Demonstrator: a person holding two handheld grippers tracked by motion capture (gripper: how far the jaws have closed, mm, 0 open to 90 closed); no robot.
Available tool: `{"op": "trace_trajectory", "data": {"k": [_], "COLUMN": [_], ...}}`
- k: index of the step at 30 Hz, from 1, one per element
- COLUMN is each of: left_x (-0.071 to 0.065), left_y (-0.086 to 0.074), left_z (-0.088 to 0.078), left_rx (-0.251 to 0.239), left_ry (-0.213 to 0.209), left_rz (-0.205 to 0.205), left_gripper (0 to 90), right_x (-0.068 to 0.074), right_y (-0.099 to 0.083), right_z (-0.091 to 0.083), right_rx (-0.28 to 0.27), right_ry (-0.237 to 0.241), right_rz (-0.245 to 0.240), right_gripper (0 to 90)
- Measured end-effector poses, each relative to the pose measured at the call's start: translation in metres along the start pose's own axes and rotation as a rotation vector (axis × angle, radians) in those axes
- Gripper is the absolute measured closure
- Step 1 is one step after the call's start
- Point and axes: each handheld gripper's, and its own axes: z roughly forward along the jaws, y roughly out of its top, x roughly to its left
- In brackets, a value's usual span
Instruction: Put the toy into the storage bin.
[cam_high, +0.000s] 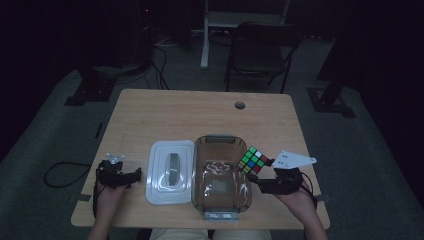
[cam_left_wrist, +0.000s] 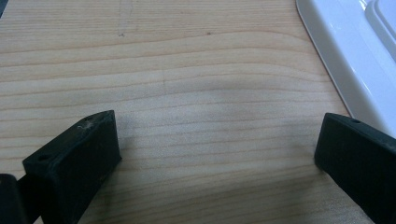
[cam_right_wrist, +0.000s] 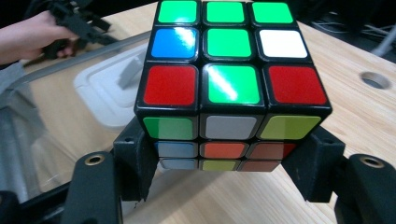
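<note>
Right claw (cam_right_wrist: 229, 163) has the puzzle cube (cam_right_wrist: 229, 79) pinched tight above the clear tub (cam_high: 221, 175); left claw (cam_left_wrist: 215, 154) sits wide open, empty, on the tabletop (cam_left_wrist: 187, 70).

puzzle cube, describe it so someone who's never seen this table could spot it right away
On the wooden table a clear plastic container sits near the front edge with its white lid lying at its left. Just above the container's right rim, the puzzle cube is clamped in the right tool, off the tabletop. It is the only multicoloured thing here: black-edged squares of green, red, blue and white.
</note>
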Motion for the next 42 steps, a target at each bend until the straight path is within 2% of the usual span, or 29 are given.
{"op": "trace_trajectory", "data": {"k": [3,6,8,10,13,17,23,33,37,42], "left_x": [0.000,0.000,0.000,0.000,0.000,0.000,0.000,0.000,0.000,0.000], "left_y": [0.000,0.000,0.000,0.000,0.000,0.000,0.000,0.000,0.000,0.000], "left_z": [0.000,0.000,0.000,0.000,0.000,0.000,0.000,0.000,0.000,0.000], "left_rx": [0.000,0.000,0.000,0.000,0.000,0.000,0.000,-0.001,-0.001,0.000], "left_ry": [0.000,0.000,0.000,0.000,0.000,0.000,0.000,0.000,0.000,0.000], "left_rz": [0.001,0.001,0.000,0.000,0.000,0.000,0.000,0.000,0.001,0.001], "left_gripper": [0.8,0.7,0.7,0.7,0.7,0.7,0.7,0.7,0.7,0.7], "right_x": [0.007,0.012,0.014,0.021,0.028,0.033,0.038,0.041,0.045,0.050], "right_y": [0.006,0.011,0.013,0.018,0.020,0.021,0.025,0.032,0.035,0.038], "right_z": [0.006,0.012,0.015,0.024,0.033,0.043,0.055,0.069,0.076,0.086], "right_rx": [0.010,0.010,0.016,0.046,0.076,0.121,0.216,0.321,0.372,0.445], "right_ry": [0.036,0.077,0.086,0.119,0.150,0.201,0.253,0.266,0.250,0.270], "right_rz": [-0.040,-0.055,-0.067,-0.107,-0.138,-0.164,-0.226,-0.295,-0.350,-0.400], "right_gripper": [34.1,34.1,34.1,34.1,34.1,34.1,34.1,34.1,34.1,34.1]}}
